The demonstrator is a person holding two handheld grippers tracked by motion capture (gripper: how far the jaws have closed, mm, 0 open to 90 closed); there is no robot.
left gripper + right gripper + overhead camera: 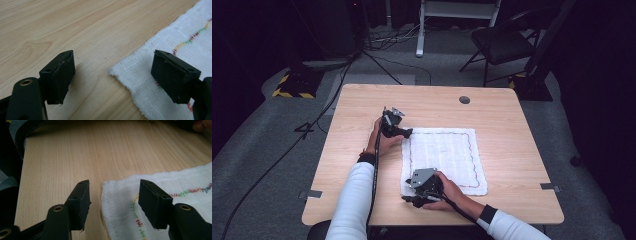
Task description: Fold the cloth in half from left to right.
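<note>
A white cloth point(444, 159) with a coloured stitched border lies flat on the wooden table point(507, 125). My left gripper point(407, 133) is at the cloth's far left corner, open. In the left gripper view that corner of the cloth point(117, 71) sits between the jaws of the left gripper point(112, 80), one jaw over bare wood, the other over the fabric. My right gripper point(414, 199) is at the near left corner, also open. The right gripper view shows the right gripper point(113, 205) with its jaws straddling the corner of the cloth point(110, 188).
A round grommet hole point(464, 100) sits in the table near the far edge. Beyond the table are a black chair point(504, 42), cables on the grey floor point(377, 55) and a yellow-black striped base point(292, 87). Metal brackets point(313, 193) mark the table's sides.
</note>
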